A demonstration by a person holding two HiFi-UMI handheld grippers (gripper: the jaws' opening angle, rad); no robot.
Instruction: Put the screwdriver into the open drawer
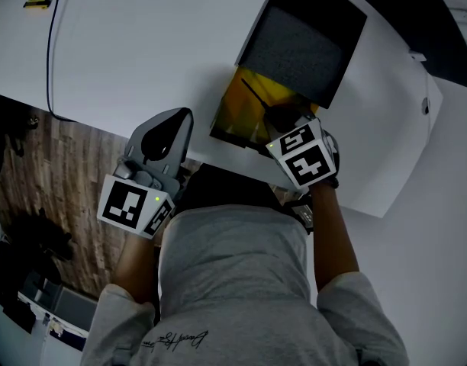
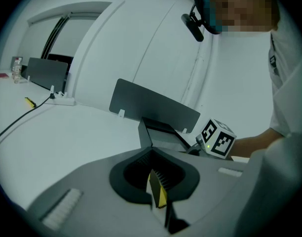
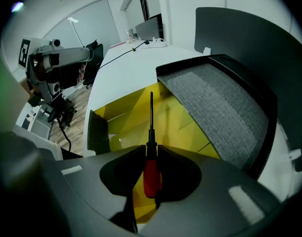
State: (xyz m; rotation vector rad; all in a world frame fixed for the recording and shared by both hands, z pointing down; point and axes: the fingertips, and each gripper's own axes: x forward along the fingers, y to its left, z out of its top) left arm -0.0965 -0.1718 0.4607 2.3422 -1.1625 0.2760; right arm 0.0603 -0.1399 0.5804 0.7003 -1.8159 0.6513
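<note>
Fingers (image 3: 129, 154) of right gripper (image 3: 151, 151) clenched on red handle of screwdriver (image 3: 151, 174), shaft aimed steeply down over the yellow floor of the open drawer (image 3: 116, 117); not released yet, probably being lined up along the drawer's length. White desk (image 1: 142, 44) carries the drawer, pulled out beneath a grey-matted tray (image 3: 215, 107). Left gripper (image 1: 172, 124), fingers closed on nothing, sits by the desk edge, apparently just keeping clear.

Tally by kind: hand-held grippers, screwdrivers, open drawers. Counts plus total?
hand-held grippers: 2 (left hand-held gripper, right hand-held gripper)
screwdriver: 1, red handle, clamped in the right one
open drawer: 1, yellow inside
total: 4
</note>
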